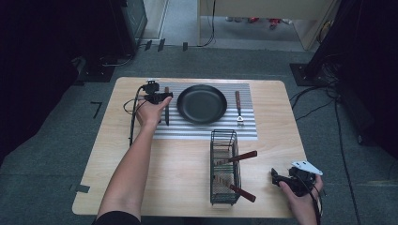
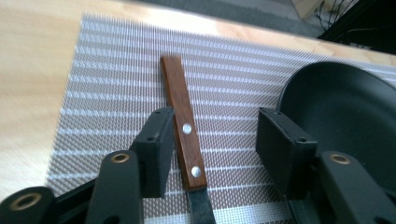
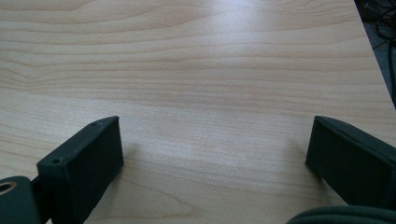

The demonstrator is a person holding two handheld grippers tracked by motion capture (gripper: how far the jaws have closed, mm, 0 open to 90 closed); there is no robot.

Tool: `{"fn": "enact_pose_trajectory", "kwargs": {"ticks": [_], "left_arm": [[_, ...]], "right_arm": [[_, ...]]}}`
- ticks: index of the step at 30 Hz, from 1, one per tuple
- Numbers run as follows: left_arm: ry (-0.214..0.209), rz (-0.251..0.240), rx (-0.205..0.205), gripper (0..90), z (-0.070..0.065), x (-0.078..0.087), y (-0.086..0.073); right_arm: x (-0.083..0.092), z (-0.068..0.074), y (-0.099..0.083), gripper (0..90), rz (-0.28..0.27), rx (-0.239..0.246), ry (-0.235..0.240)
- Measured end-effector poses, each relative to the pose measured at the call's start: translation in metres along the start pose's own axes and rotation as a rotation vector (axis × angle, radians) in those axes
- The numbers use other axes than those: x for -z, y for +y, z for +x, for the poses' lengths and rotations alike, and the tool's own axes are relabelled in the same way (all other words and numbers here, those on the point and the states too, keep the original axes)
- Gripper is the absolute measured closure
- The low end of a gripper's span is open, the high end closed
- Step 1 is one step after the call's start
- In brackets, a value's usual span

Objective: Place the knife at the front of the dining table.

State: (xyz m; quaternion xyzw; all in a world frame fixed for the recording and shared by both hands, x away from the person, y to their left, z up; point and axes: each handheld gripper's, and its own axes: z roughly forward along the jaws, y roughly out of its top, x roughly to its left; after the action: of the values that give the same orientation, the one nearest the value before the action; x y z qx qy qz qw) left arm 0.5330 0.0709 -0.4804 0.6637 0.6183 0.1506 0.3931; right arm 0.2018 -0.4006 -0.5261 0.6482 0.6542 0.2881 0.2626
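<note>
Our left gripper [image 2: 210,140] sits over the wood-handled knife [image 2: 183,123] on the striped mat [image 2: 112,93], jaws apart w/ the handle lying loose between them, so the set-down looks done; next we lift clear. Right gripper [image 3: 215,154] gapes over bare table [image 3: 196,56]. High view adds pan [image 1: 202,104], basket [image 1: 224,166].

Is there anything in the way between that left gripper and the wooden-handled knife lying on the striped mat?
Nothing visible. The left gripper is open and straddles the knife, which lies on the striped mat. One jaw sits close beside the handle. The black pan lies off to the side, beyond the other jaw.
</note>
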Motion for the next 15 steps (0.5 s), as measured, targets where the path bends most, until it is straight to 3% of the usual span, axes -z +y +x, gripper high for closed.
{"fn": "enact_pose_trajectory", "kwargs": {"ticks": [3,8,15], "left_arm": [[-0.009,-0.025,-0.016,40.6,-0.002,0.008,0.003],[-0.014,-0.034,-0.046,41.4,-0.004,0.023,0.001],[-0.027,-0.066,-0.094,38.8,-0.002,0.041,-0.015]], "right_arm": [[0.0,0.0,0.0,3.5,0.001,0.0,-0.001],[0.0,0.0,0.0,3.4,0.001,0.001,-0.001],[0.0,0.0,0.0,3.4,0.002,-0.001,-0.002]]}}
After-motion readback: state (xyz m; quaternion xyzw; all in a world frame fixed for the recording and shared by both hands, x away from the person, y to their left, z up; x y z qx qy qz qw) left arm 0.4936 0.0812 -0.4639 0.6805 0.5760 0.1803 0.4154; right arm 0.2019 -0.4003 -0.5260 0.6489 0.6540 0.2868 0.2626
